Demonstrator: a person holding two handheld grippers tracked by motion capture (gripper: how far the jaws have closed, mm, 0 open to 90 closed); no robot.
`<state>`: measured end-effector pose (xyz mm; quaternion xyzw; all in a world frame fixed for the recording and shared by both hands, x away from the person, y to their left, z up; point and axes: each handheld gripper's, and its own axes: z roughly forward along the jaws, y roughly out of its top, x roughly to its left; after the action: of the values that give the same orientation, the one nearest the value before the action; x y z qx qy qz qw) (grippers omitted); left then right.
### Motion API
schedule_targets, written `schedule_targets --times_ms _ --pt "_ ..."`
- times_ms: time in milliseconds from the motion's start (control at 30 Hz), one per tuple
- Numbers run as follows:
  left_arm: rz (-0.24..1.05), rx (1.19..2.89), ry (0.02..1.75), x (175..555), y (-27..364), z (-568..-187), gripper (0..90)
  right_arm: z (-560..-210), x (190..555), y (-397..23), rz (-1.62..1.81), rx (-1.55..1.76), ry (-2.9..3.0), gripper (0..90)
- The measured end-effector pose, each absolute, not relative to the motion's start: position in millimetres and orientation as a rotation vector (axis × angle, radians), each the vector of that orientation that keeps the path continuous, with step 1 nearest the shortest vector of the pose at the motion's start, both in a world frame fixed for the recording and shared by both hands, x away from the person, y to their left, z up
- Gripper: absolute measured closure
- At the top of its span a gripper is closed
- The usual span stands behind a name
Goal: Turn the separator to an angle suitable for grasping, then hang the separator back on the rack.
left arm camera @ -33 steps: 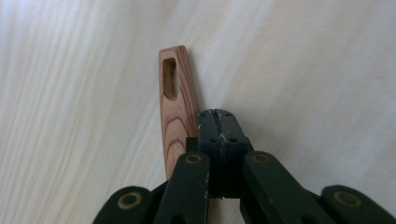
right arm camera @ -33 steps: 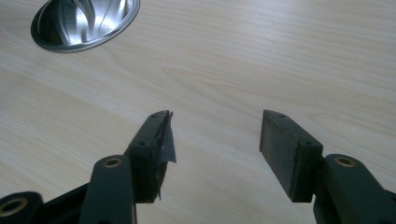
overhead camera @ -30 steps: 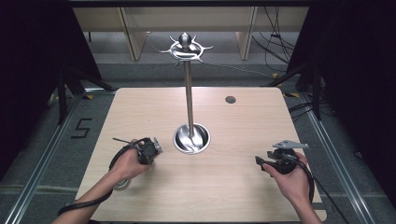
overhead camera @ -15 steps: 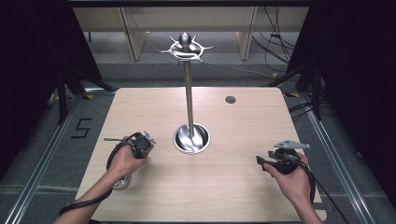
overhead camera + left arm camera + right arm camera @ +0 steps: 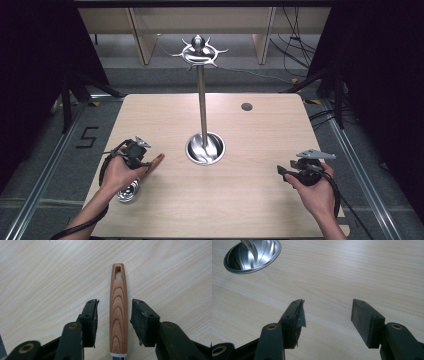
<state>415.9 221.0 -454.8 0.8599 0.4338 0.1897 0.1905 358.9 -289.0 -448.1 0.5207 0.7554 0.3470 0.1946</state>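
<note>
Your left gripper (image 5: 113,322) has just been opening, and its jaws now stand spread on either side of the wooden handle (image 5: 118,312), which lies flat on the table (image 5: 250,200) between the pads without touching either. The handle's slotted end points away from you; from above, its tip shows just beyond your left hand (image 5: 122,170), and a shiny metal bowl-shaped end (image 5: 128,191) lies below that hand. Your right gripper (image 5: 295,170) is open over bare wood. Farther off stands the metal stand (image 5: 202,100), its round base (image 5: 252,255) near the table's middle.
</note>
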Motion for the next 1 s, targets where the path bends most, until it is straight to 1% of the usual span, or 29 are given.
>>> schedule_targets --times_ms 33,67,133,167,200,300,333,367,400,433,467,500,533,600,633,667,700,733,767,800,867,900,933,1000 --pt "0.533 2.416 1.219 416 221 -455 53.9 -448 358 -286 0.984 1.515 2.112 43.9" --pt "0.512 2.403 1.227 417 219 -453 53.1 -449 360 -289 0.981 1.468 2.123 43.9" --pt "0.504 2.399 1.224 417 218 -453 52.6 -448 360 -289 0.978 1.477 2.119 43.9" --pt "0.518 2.45 1.171 420 219 -451 52.0 -450 362 -292 0.988 1.442 2.123 43.9" --pt "0.484 2.416 1.229 418 216 -452 51.6 -450 362 -292 0.991 1.442 2.125 43.9" --pt "0.475 2.45 1.204 420 216 -449 51.0 -450 364 -292 1.002 1.47 2.116 44.0" --pt "0.456 2.434 1.237 420 213 -449 50.2 -450 364 -293 1.006 1.466 2.12 43.9" --pt "0.445 2.459 1.232 422 212 -446 49.4 -452 365 -295 0.995 1.421 2.121 43.9" --pt "0.443 2.5 1.199 424 213 -443 47.1 -449 361 -291 1.012 1.52 2.09 44.0" --pt "0.373 2.509 1.268 424 208 -441 46.5 -450 363 -294 1.02 1.481 2.113 43.9" --pt "0.373 2.509 1.268 424 208 -441 46.0 -450 363 -294 1.02 1.481 2.113 43.9" --pt "0.335 2.532 1.29 426 207 -440 45.5 -451 362 -292 1.003 1.453 2.078 44.0" --pt "0.335 2.532 1.29 426 207 -440 45.6 -451 362 -292 1.003 1.453 2.078 44.0" --pt "0.338 2.584 1.277 429 208 -441 46.2 -448 361 -288 1.026 1.511 2.09 44.0" --pt "0.33 2.592 1.303 428 207 -442 46.2 -447 360 -289 0.994 1.51 2.093 44.0" --pt "0.317 2.618 1.309 429 207 -445 46.2 -447 362 -291 0.982 1.477 2.105 44.0" --pt "0.283 2.603 1.379 427 206 -447 46.3 -448 363 -290 0.98 1.474 2.114 44.0" --pt "0.272 2.657 1.354 430 207 -448 46.3 -448 363 -290 0.98 1.474 2.114 44.0" --pt "0.268 2.635 1.392 428 207 -451 47.0 -449 363 -290 0.978 1.469 2.118 44.0" --pt "0.272 2.628 1.398 430 208 -454 48.8 -449 364 -290 0.985 1.465 2.119 44.0" --pt "0.263 2.611 1.414 430 208 -456 49.4 -449 364 -290 0.977 1.465 2.119 43.9" --pt "0.205 2.63 1.446 431 209 -458 50.6 -449 363 -290 0.986 1.472 2.115 44.0" --pt "0.205 2.63 1.446 431 209 -458 51.5 -449 363 -290 0.986 1.472 2.115 44.0" --pt "0.14 2.656 1.443 433 212 -460 52.3 -449 362 -288 0.985 1.519 2.111 44.0"
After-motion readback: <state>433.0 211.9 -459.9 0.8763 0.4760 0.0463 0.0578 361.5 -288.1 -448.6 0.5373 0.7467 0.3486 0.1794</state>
